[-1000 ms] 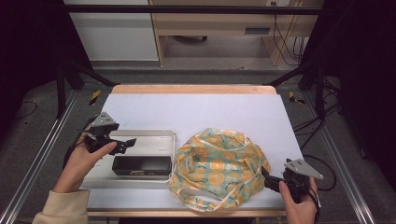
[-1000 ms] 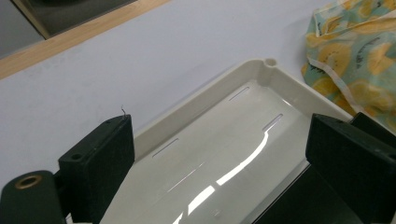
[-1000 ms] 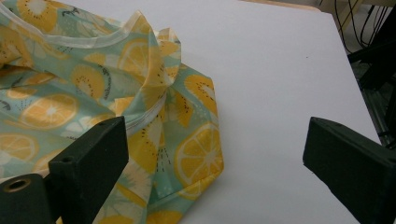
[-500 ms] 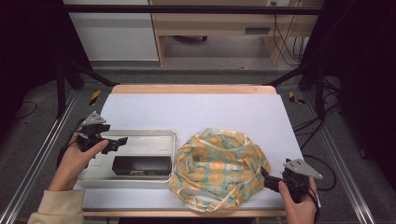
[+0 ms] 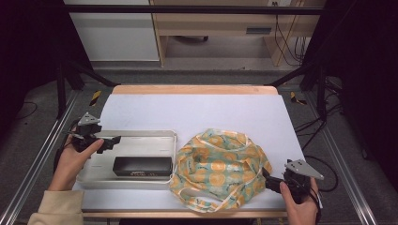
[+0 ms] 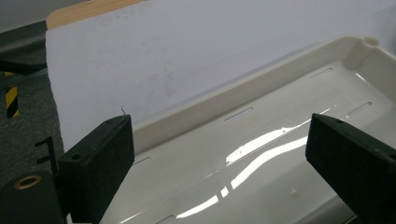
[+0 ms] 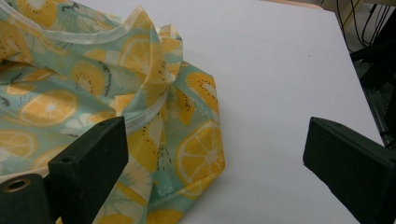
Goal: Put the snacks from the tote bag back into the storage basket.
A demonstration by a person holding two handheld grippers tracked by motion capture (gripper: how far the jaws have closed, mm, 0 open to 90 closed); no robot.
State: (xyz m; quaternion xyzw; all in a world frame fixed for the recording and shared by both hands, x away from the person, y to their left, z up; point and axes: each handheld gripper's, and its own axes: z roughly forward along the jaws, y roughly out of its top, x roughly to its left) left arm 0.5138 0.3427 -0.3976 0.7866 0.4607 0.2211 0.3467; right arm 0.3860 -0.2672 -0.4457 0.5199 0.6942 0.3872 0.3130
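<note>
Tray point(image 5: 136, 138) and fruit-print bag point(image 5: 220, 171) on the white table point(image 5: 197, 110) — both hand-held grippers gape, holding nothing.

The high view looks forward and down over the whole worktop point(image 5: 197, 110). The left gripper view sits close above the tray point(image 6: 261, 98); the right gripper view sits close beside the cloth point(image 7: 93, 88), both shared with the high view.

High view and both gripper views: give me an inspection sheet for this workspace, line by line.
Surface: white table with a wooden far edge.
Job's things: fruit-print cloth bag, crumpled, right of the tray; black box in the tray.
Clutter: nothing seen.
Grippers: left gripper open at the tray's left end; right gripper open at the bag's right edge; neither holds anything.
Cables: black cables on the floor beyond the table.
Surroundings: dark frame, wooden furniture behind.
</note>
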